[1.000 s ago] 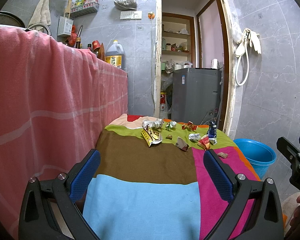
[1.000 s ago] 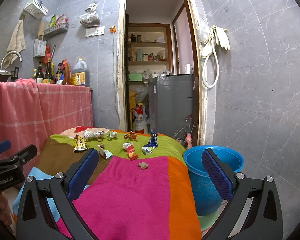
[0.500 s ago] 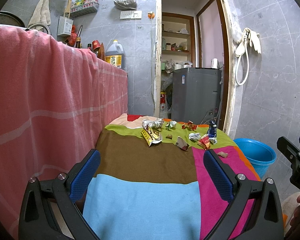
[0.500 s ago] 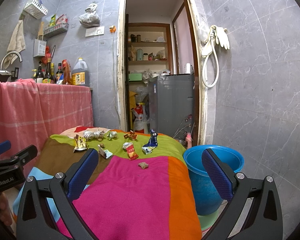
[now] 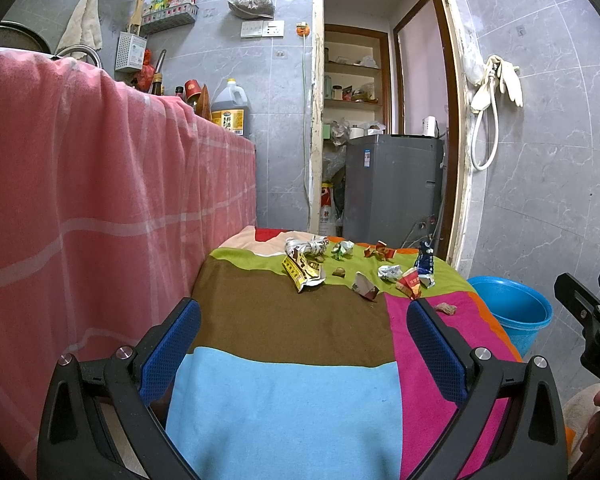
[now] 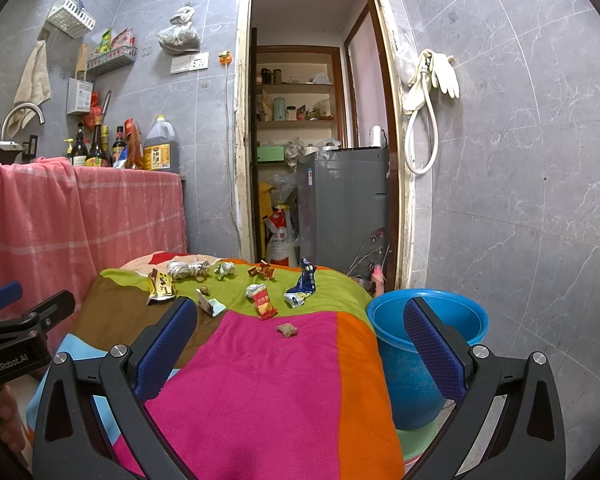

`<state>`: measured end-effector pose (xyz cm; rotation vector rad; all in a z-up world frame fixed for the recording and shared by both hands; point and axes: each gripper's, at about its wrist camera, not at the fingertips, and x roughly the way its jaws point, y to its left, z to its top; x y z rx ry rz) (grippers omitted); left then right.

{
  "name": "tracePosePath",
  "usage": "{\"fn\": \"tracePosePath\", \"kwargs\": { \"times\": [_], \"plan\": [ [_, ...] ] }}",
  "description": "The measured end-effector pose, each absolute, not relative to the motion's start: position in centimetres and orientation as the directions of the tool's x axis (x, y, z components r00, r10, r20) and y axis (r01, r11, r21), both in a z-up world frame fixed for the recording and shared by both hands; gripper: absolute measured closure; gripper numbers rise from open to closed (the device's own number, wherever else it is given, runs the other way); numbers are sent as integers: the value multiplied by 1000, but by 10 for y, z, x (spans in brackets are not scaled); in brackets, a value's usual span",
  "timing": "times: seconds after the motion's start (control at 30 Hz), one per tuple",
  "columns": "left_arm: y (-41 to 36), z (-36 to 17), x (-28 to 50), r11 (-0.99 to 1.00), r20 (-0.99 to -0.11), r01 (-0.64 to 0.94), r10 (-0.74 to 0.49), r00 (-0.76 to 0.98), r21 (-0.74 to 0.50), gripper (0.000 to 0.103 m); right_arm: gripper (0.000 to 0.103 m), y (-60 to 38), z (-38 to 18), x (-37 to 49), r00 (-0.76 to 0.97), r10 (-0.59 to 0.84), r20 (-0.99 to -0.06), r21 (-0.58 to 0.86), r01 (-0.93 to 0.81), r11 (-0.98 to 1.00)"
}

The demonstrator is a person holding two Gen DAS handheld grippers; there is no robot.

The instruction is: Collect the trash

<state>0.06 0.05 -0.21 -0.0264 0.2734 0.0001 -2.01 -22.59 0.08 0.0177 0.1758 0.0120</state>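
Several crumpled wrappers lie on the far green stripe of a colourful striped cloth (image 5: 284,320): a yellow wrapper (image 5: 303,273), a red snack packet (image 6: 265,305), a blue wrapper (image 6: 305,280) and a small brown scrap (image 6: 287,329). A blue bucket (image 6: 428,320) stands on the floor at the cloth's right edge. My left gripper (image 5: 304,344) hovers open over the brown and light-blue stripes, well short of the trash. My right gripper (image 6: 300,344) hovers open over the pink stripe, its right finger in front of the bucket. Both hold nothing.
A pink checked cloth (image 5: 100,200) hangs over a counter on the left, with bottles (image 6: 96,144) on top. A doorway behind the cloth shows a grey appliance (image 6: 344,208) and shelves. Grey tiled wall on the right carries a hose and gloves (image 6: 432,80).
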Motion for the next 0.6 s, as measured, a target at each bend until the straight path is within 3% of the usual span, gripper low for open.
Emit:
{"fn": "tracePosePath", "kwargs": {
  "times": [0.6],
  "plan": [
    [4,-4,28,998,-304,-49,35,952,-39,2,0,-231,4,8,982,31,-188,8,-30,1000]
  ]
}}
